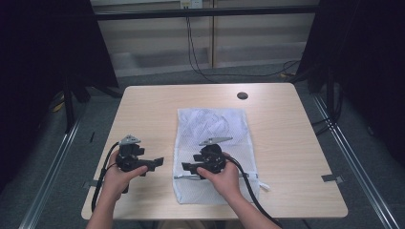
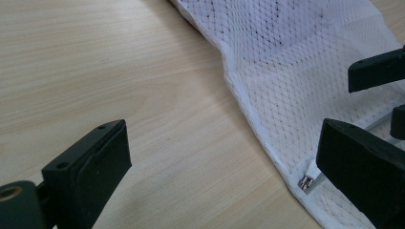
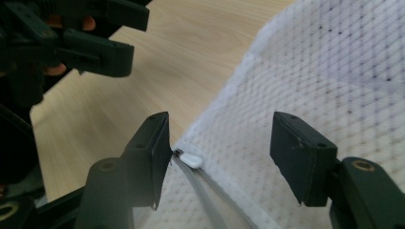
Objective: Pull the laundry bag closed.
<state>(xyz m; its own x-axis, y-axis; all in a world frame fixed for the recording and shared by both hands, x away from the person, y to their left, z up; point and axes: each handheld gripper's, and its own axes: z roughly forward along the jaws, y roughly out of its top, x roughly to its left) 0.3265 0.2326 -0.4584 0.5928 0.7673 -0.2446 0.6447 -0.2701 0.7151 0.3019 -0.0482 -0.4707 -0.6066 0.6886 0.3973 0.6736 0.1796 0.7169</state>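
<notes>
Between the half-spread jaws of the right hand-held gripper (image 3: 219,160) lay the zipper pull (image 3: 190,160), at the mesh bag's (image 1: 212,129) near-left corner; nothing was pinched.

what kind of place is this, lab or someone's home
Most likely a lab or recording bay, not a home: a bare wooden table flanked by black curtains, floor rails, and loose cables running down the back wall.
</notes>
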